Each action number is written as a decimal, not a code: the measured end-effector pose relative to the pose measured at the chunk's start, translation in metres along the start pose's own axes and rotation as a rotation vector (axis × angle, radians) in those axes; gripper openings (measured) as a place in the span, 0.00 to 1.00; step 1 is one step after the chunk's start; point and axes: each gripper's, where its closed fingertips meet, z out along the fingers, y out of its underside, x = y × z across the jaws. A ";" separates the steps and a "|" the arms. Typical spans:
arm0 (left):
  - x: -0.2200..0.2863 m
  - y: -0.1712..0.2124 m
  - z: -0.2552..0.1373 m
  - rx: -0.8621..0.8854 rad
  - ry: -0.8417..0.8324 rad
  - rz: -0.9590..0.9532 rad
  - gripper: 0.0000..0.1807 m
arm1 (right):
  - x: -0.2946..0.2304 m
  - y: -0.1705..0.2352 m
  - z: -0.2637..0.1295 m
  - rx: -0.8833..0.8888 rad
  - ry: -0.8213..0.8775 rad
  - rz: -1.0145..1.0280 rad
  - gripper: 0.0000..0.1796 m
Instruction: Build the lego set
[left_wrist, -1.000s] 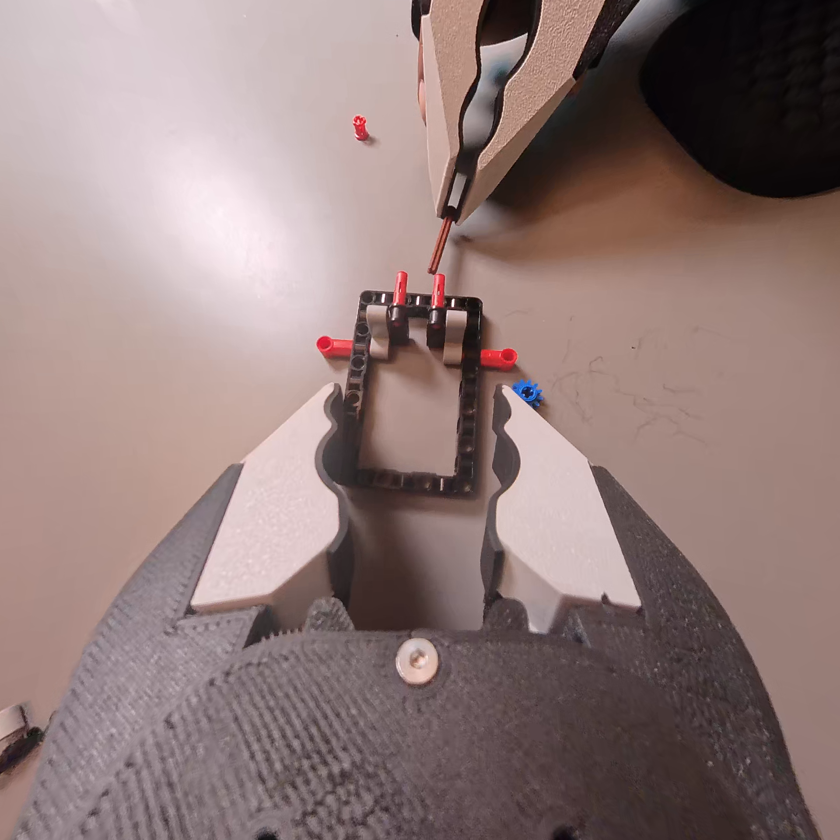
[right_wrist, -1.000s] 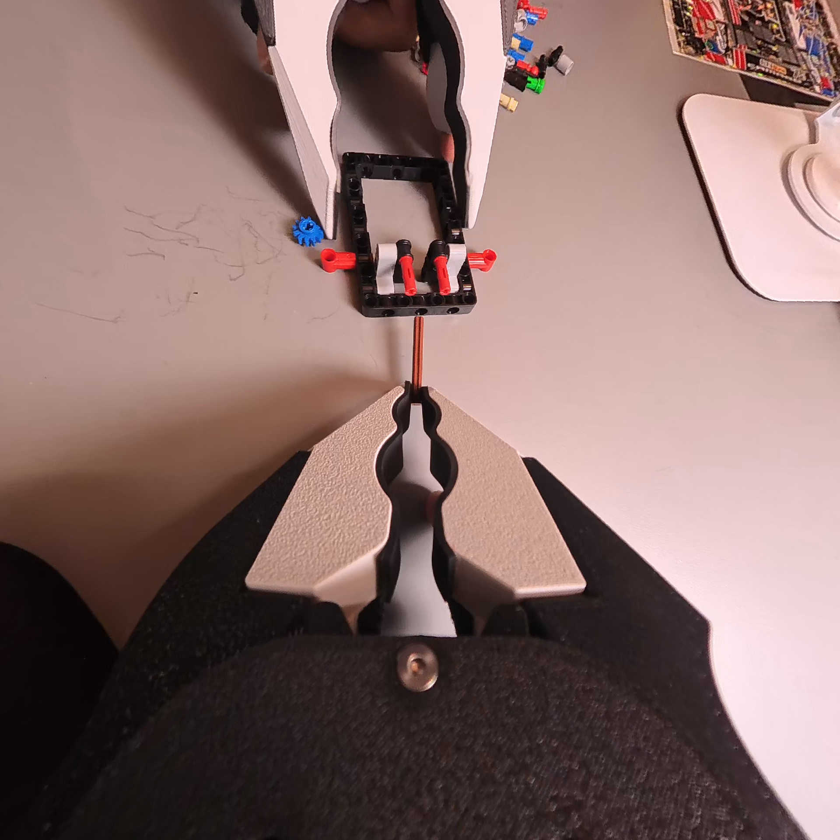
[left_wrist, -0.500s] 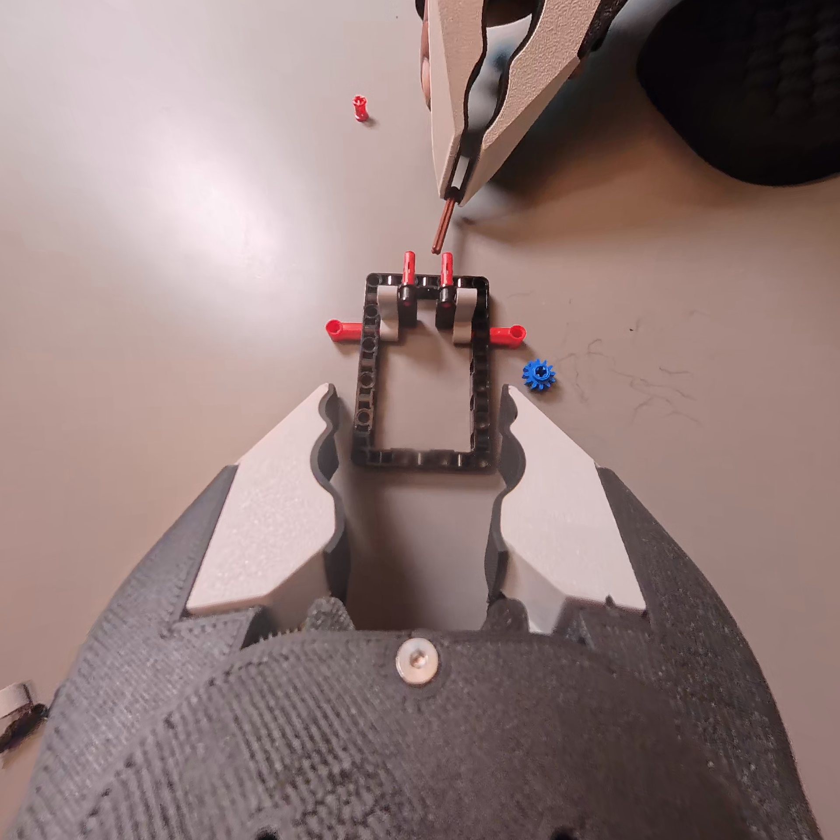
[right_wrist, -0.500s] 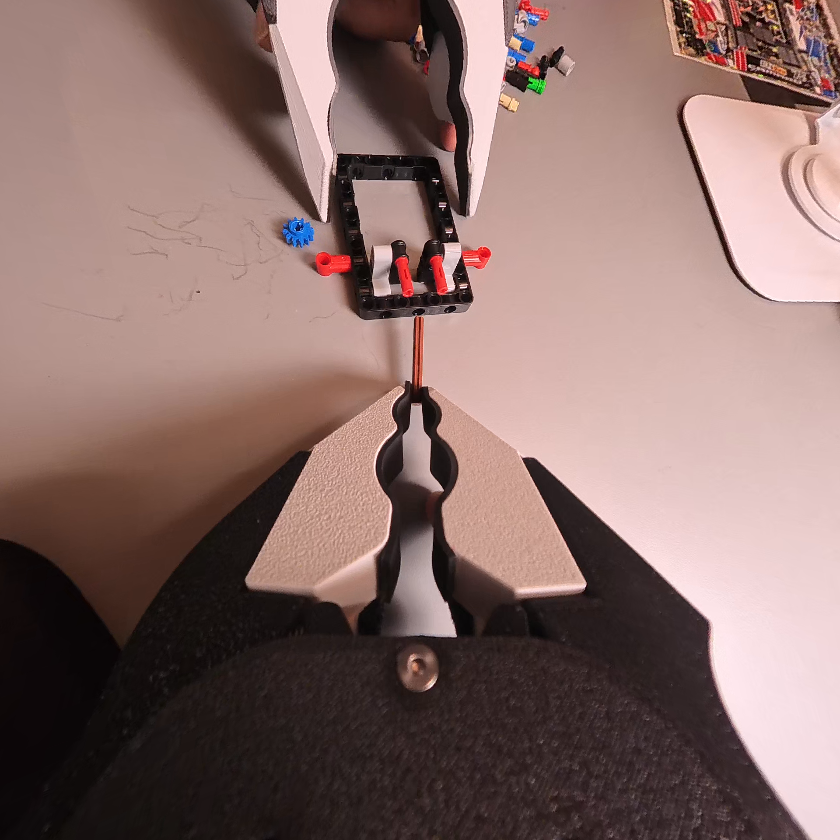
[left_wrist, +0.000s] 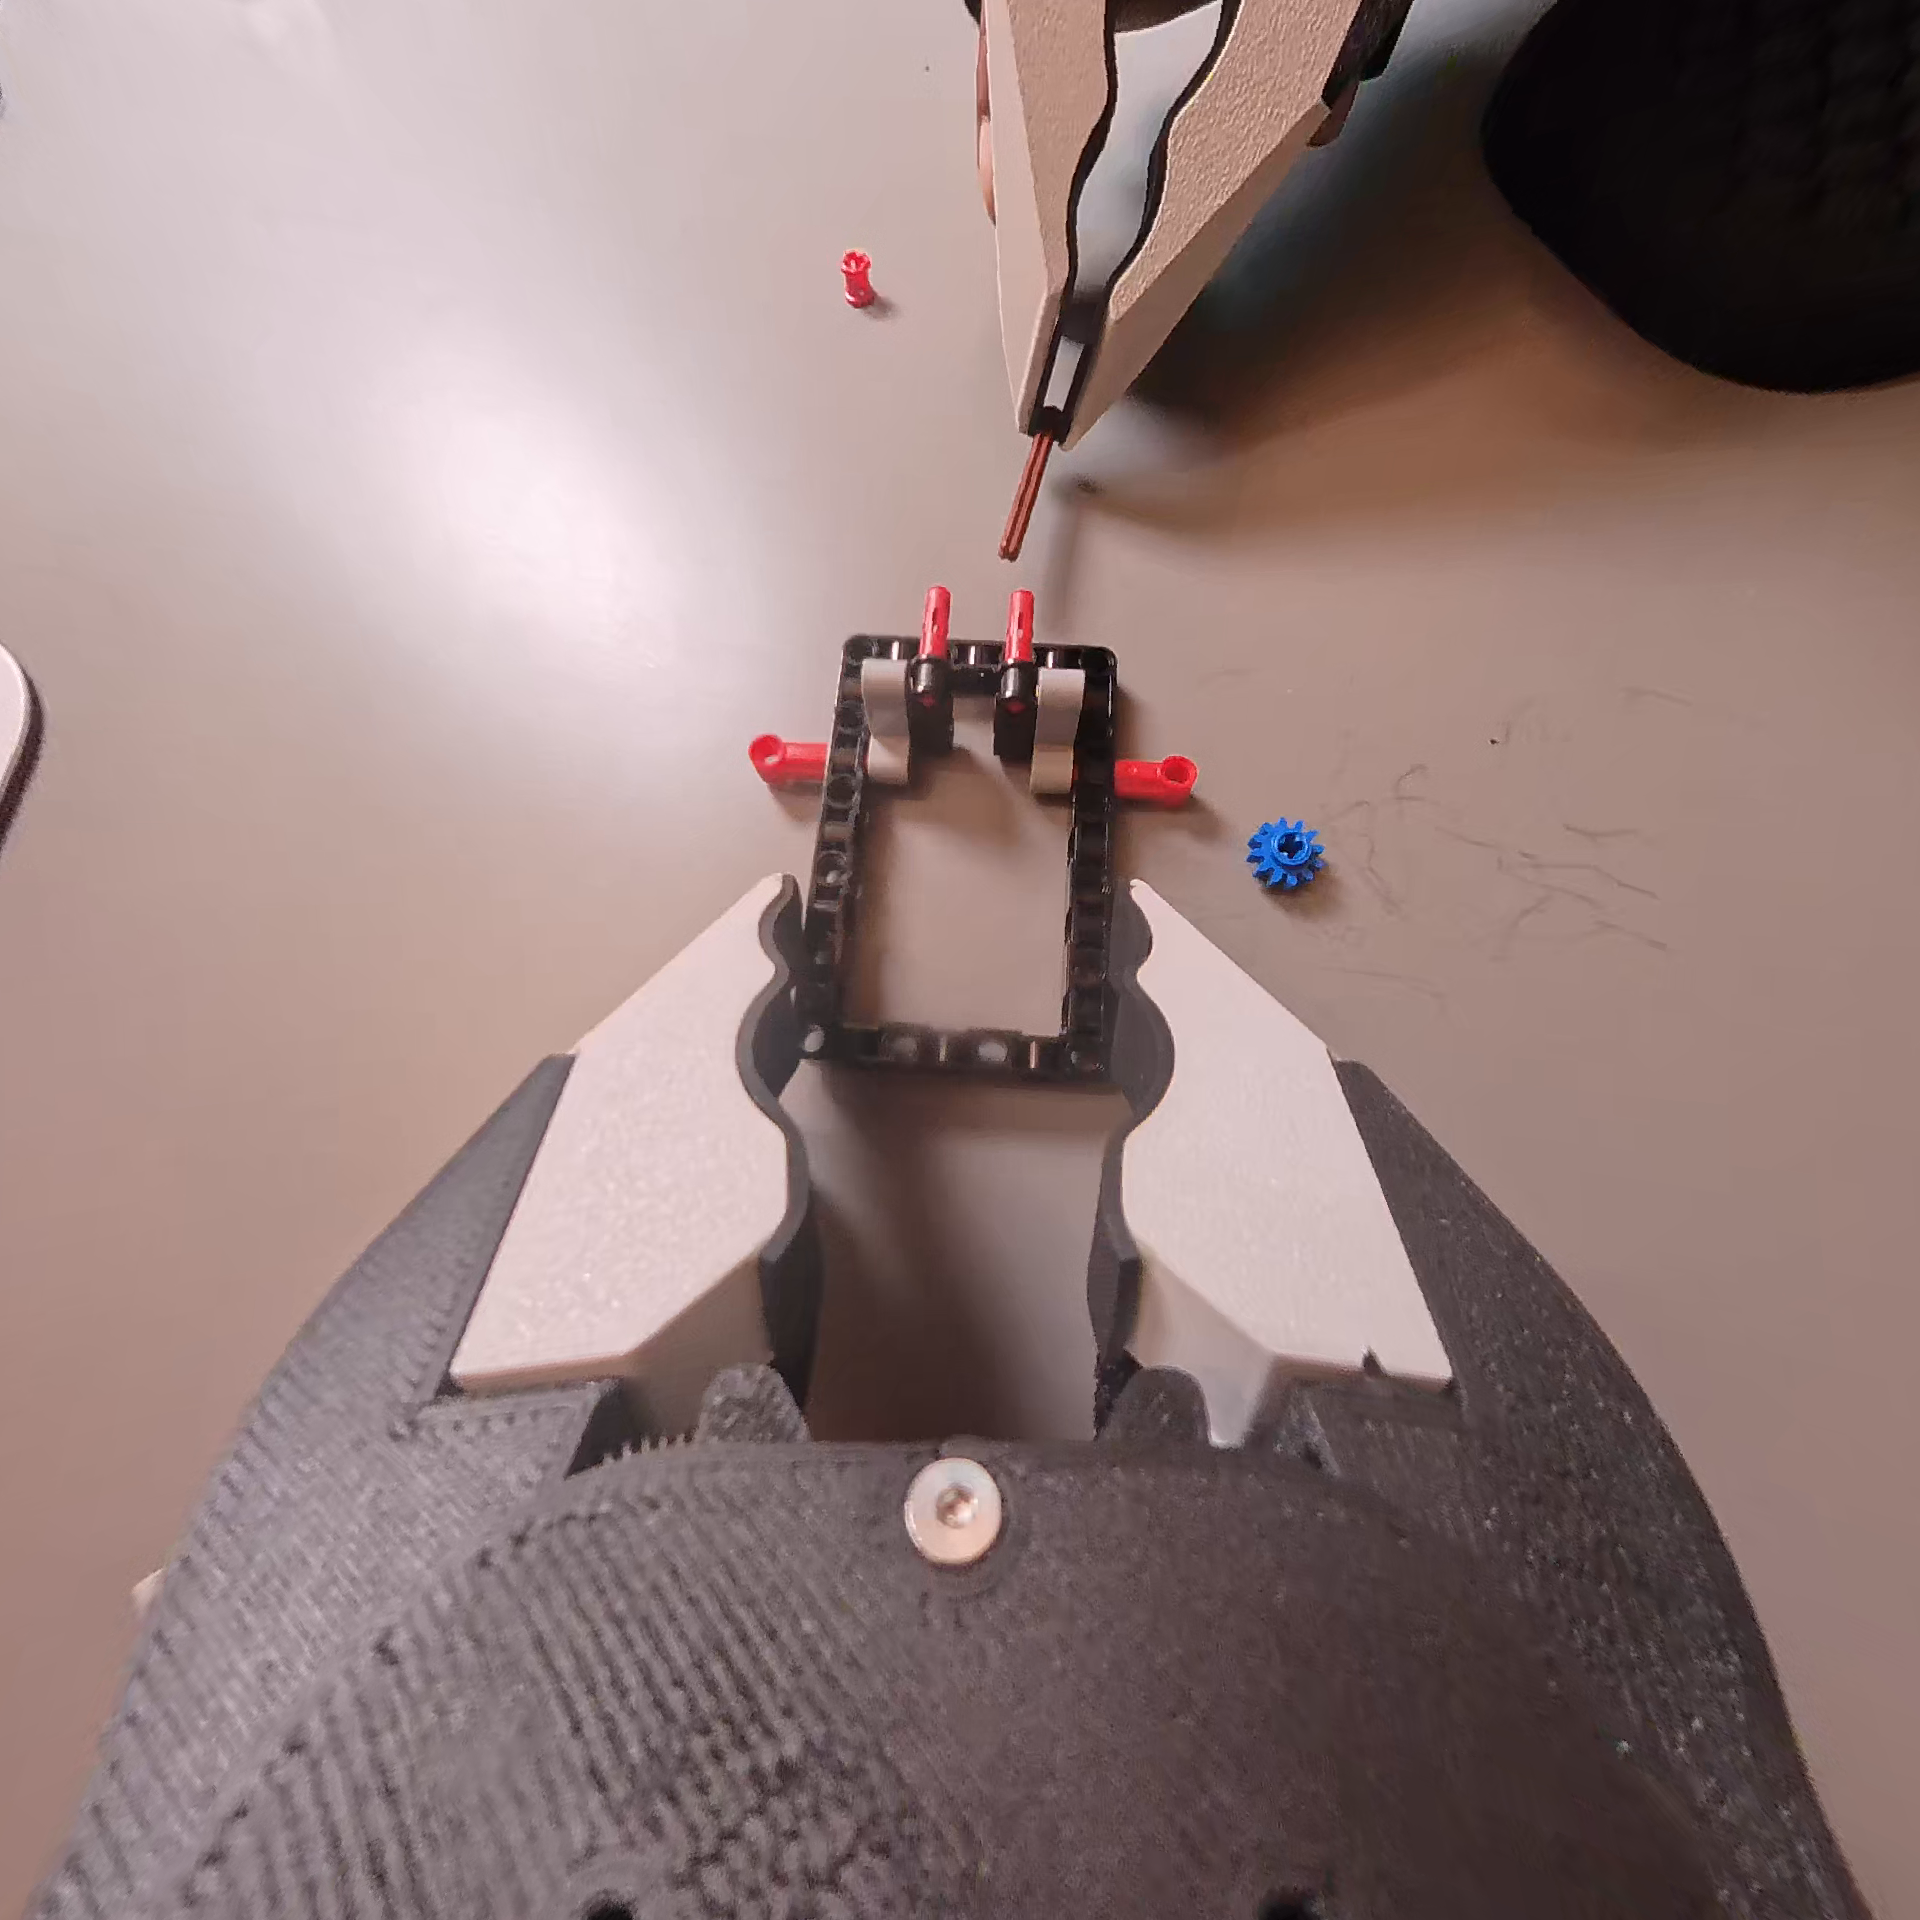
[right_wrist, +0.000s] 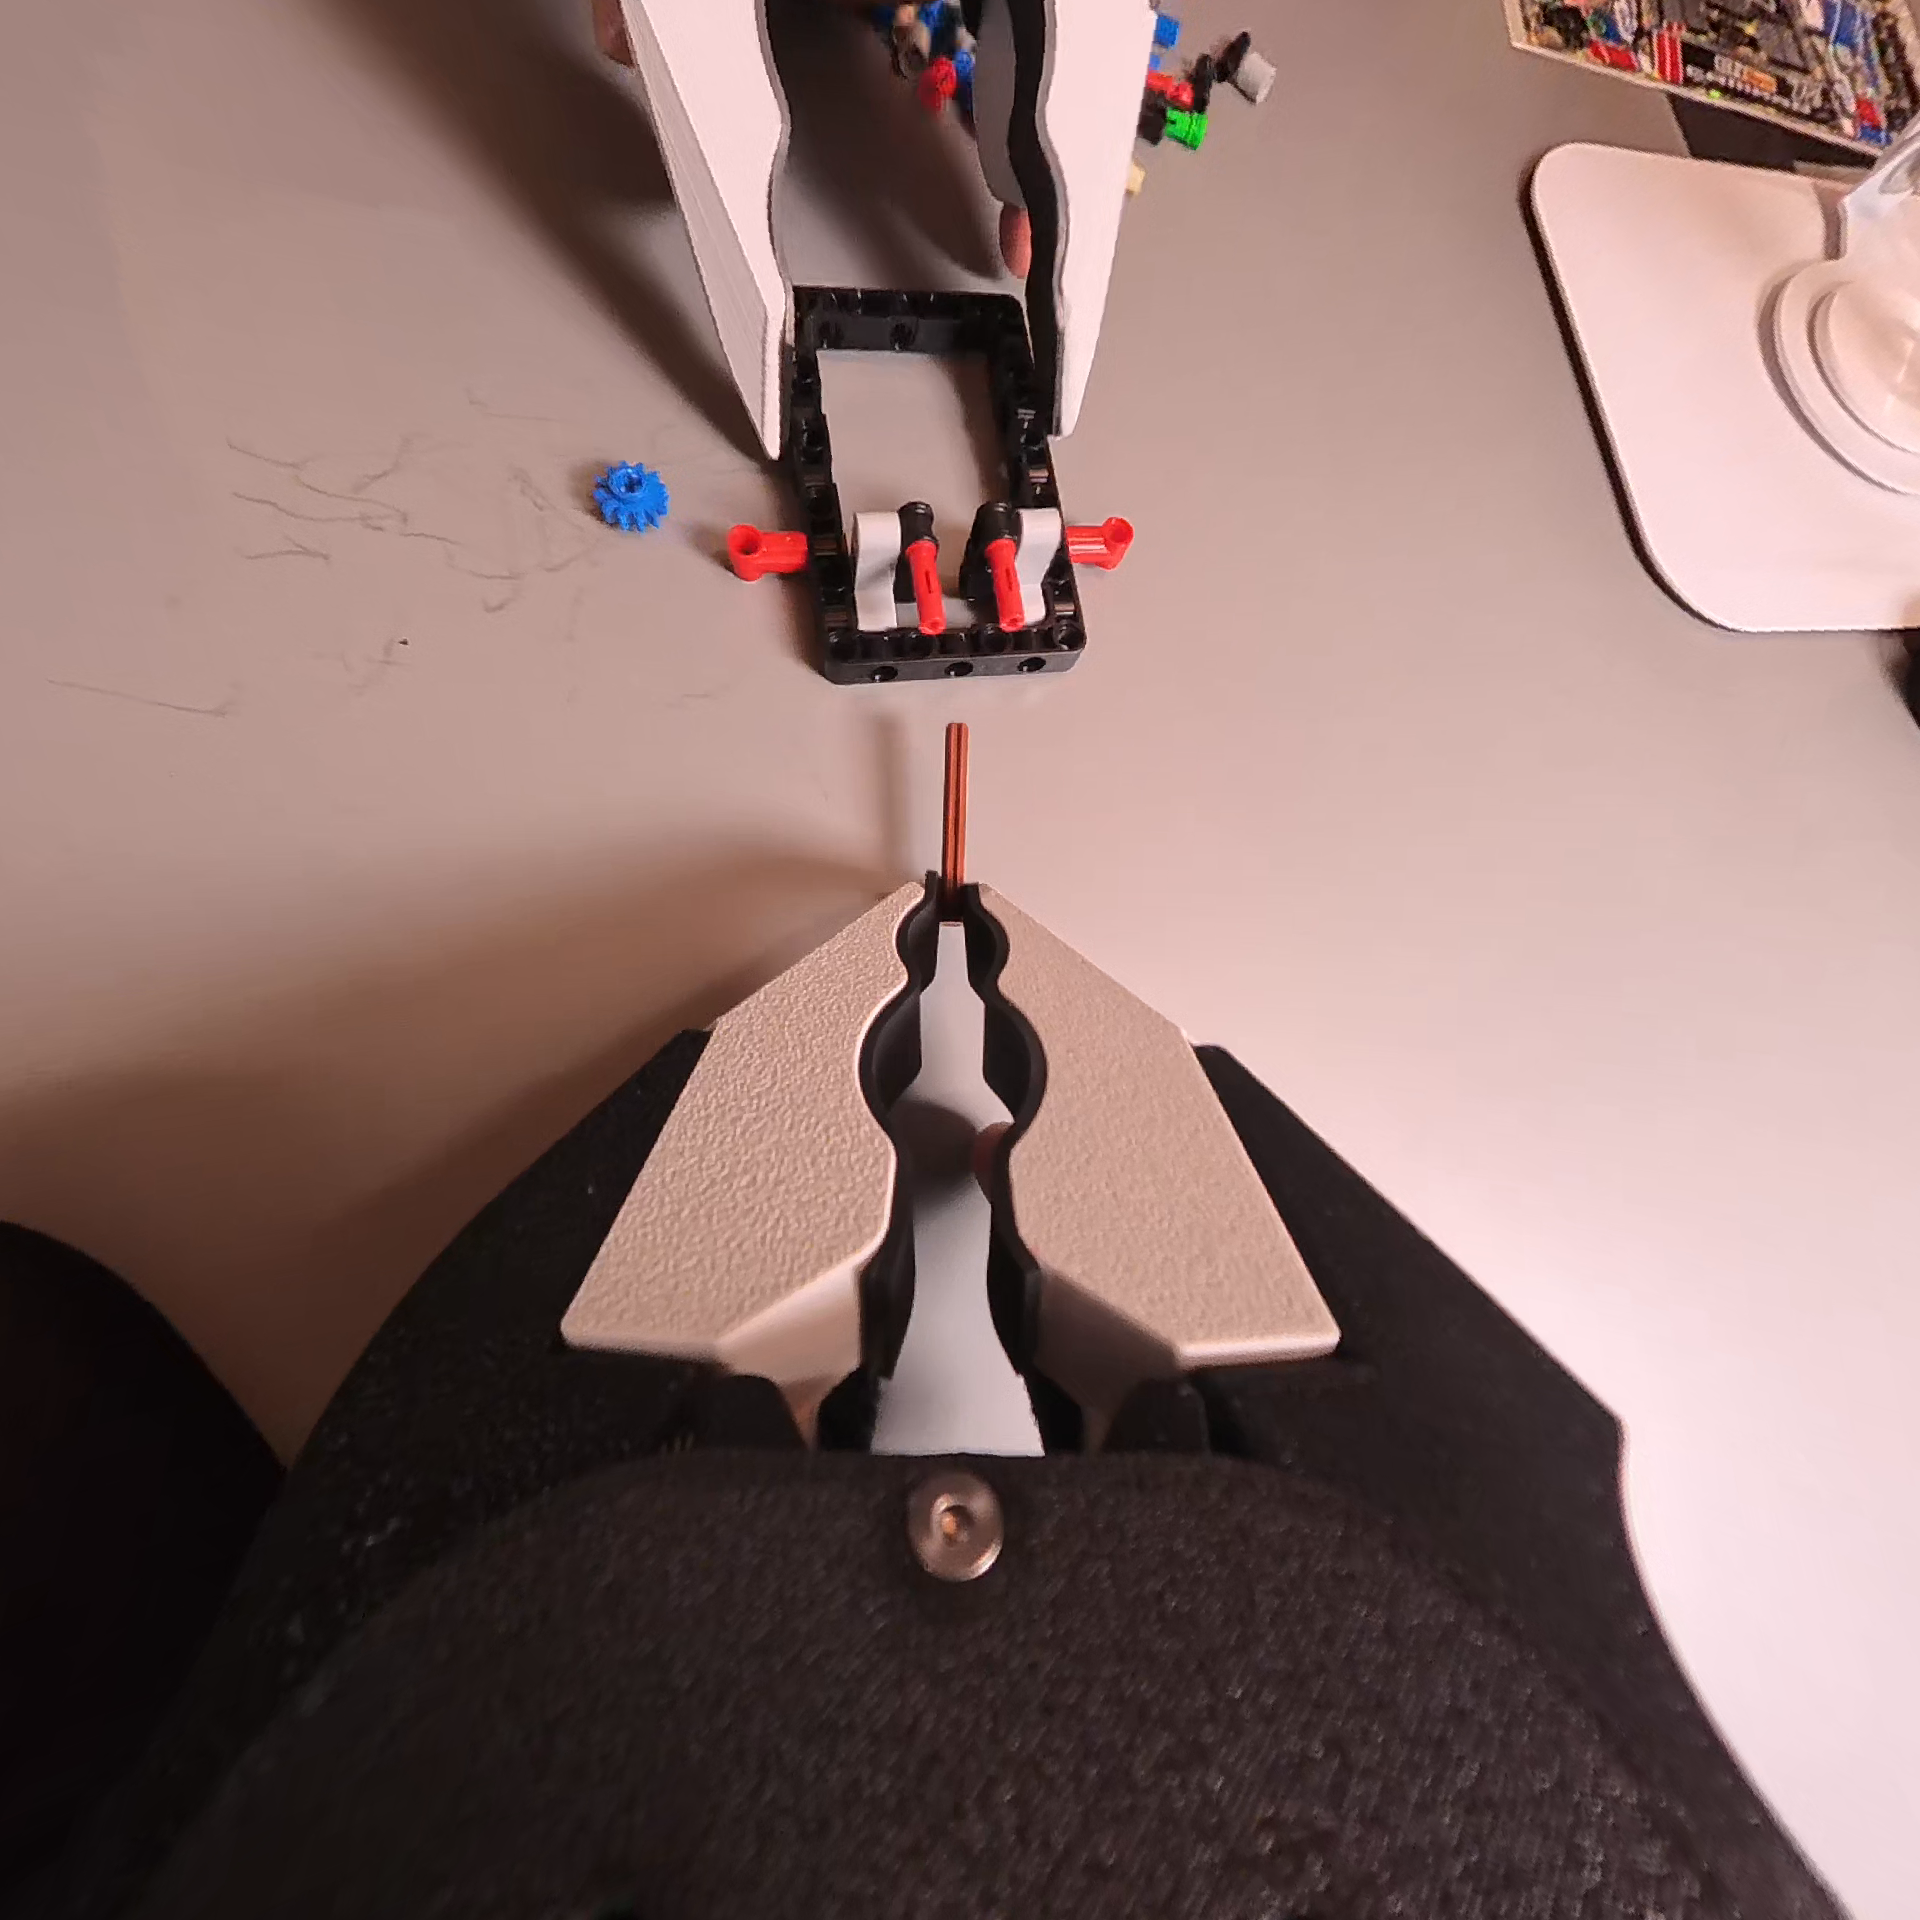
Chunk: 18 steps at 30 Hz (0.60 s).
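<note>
A black rectangular frame (left_wrist: 961, 1049) lies flat on the table. Two grey connectors and several red pins sit at its far end. My left gripper (left_wrist: 961, 894) clasps the frame's near end, one finger against each long side. It also shows in the right wrist view (right_wrist: 920, 436), around the frame (right_wrist: 956, 665). My right gripper (right_wrist: 951, 894) is shut on a thin brown axle (right_wrist: 955, 800). The axle points at the frame's end bar, with a small gap between them. From the left wrist view, the right gripper (left_wrist: 1049, 426) comes down from above with the axle (left_wrist: 1023, 499).
A blue gear (left_wrist: 1286, 852) lies beside the frame and also shows in the right wrist view (right_wrist: 629, 497). A loose red pin (left_wrist: 855, 278) lies farther off. A pile of small pieces (right_wrist: 1184, 94), a printed booklet (right_wrist: 1714, 52) and a white pad (right_wrist: 1683, 395) are behind. Left tips to right tips: about 11 centimeters.
My left gripper slid forward along the frame and narrowed onto its sides. The axle tip, which was at the frame's end bar, now stands a little off it.
</note>
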 end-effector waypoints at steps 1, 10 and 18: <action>-0.001 0.000 0.000 0.002 -0.001 -0.002 0.35 | 0.001 0.001 0.000 -0.009 0.004 0.003 0.01; 0.000 -0.013 0.011 -0.022 0.006 -0.011 0.40 | 0.005 0.006 0.001 -0.050 0.020 0.051 0.01; 0.006 -0.017 0.025 -0.042 0.107 0.020 0.32 | -0.003 0.002 0.000 -0.048 -0.009 0.027 0.01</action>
